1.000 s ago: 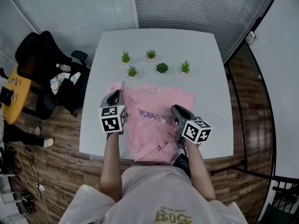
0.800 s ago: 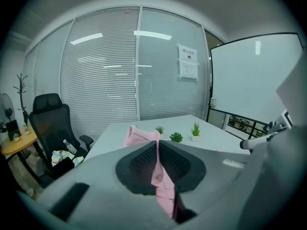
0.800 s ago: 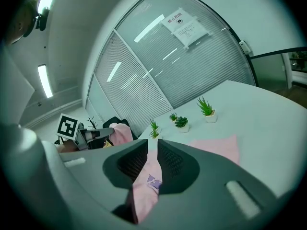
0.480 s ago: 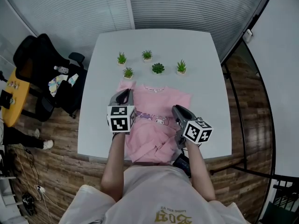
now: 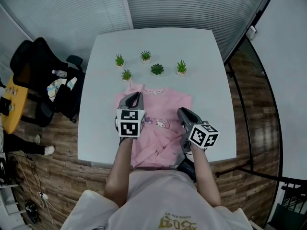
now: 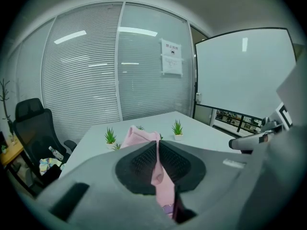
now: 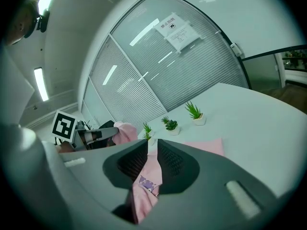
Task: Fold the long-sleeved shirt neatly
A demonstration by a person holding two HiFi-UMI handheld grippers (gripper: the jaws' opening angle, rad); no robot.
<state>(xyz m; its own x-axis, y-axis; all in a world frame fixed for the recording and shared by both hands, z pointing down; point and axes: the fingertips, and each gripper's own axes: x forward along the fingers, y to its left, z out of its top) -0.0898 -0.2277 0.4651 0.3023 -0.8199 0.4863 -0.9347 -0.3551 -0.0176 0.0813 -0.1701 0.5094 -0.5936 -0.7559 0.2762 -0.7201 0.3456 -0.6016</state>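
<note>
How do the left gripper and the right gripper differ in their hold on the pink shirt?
The left gripper pinches a thin fold, jaws almost together; the right gripper has its jaws slightly wider, on bunched cloth. The left gripper sits over the shirt's left side, the right gripper at its right edge. Both grip the shirt.

Five small potted plants (image 5: 157, 69), one pink shirt (image 5: 165, 104), one white bench (image 5: 192, 47), one black office chair (image 5: 29, 51), two grippers: left gripper (image 5: 135, 95), right gripper (image 5: 181, 111).
</note>
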